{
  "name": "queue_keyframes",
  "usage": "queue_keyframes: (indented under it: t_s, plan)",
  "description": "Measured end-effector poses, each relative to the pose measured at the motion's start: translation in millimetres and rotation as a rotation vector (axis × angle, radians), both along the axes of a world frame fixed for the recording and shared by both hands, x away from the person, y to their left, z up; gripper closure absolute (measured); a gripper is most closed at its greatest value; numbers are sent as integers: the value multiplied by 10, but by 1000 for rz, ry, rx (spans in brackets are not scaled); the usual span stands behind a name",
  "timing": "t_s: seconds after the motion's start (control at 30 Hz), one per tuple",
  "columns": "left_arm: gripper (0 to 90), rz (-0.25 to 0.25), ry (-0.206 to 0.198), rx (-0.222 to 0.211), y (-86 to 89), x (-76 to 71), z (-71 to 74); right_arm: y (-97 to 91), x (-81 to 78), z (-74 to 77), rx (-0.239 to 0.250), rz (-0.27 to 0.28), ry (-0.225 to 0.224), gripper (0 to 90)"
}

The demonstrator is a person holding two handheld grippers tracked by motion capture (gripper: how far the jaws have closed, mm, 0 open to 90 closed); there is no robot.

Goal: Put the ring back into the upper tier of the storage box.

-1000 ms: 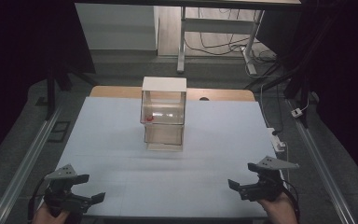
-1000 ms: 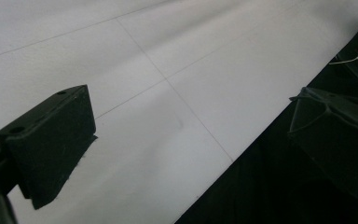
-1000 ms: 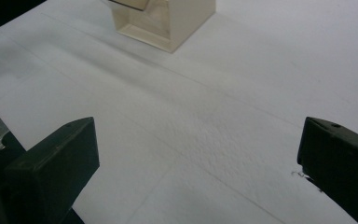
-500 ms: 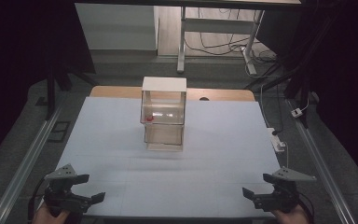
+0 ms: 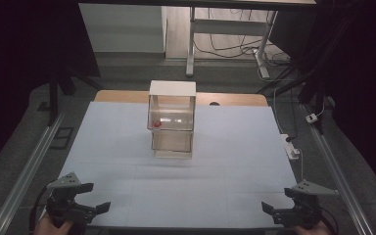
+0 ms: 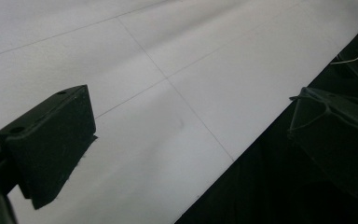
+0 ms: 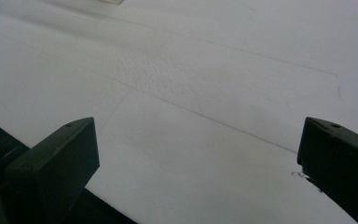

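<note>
Two hand-held grippers sit at the near edge of a white-covered table (image 5: pixel 127 147), both holding nothing. The left gripper (image 5: pixel 94 209) rests at about 7 o'clock from the table's centre, its grey three-cornered plate on top, with the person's hand just visible beneath it at the bottom edge. The right gripper (image 5: pixel 271 211) sits at about 5 o'clock, well apart from the left. In the left gripper view, the left gripper's (image 6: pixel 191 135) black jaws stand wide apart, one over the white surface and the other past the table's edge over the dark floor. In the right gripper view, the right gripper's (image 7: pixel 198 158) jaws are likewise spread wide over bare white surface, nothing between them.

A clear two-tier box (image 5: pixel 172 122) with a white top stands upright near the table's centre, toward 12 o'clock from both grippers and well apart from each. A small red object (image 5: pixel 156 124) lies in its upper compartment, at the left side; what it is cannot be told. The lower compartment looks bare.
</note>
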State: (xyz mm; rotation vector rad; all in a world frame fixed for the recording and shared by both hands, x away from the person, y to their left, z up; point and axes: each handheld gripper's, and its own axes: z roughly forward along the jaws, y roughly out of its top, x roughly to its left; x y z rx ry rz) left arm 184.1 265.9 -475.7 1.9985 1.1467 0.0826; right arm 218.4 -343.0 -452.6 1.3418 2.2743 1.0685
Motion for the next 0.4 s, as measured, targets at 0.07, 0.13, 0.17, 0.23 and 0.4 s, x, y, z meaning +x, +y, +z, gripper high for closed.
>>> queue_keyframes:
  t_s: [0.07, 0.13, 0.17, 0.23, 0.4]
  plan:
    - [3, 0, 0, 0, 2, -1, -1, -3, -15, 0, -14, -4, 5, 0]
    - [3, -1, 1, 1, -1, 0, -1, -9, -31, -2, -28, -7, 12, 0]
    - [3, 0, 1, 3, -3, 0, -1, -13, -36, -4, -34, -5, 14, 0]
    - [3, -1, 2, 5, -5, 1, -1, -13, -43, -8, -40, -5, 21, 0]
    - [3, -1, 2, 2, -11, 10, 6, -3, -41, -16, -57, -1, 30, 0]
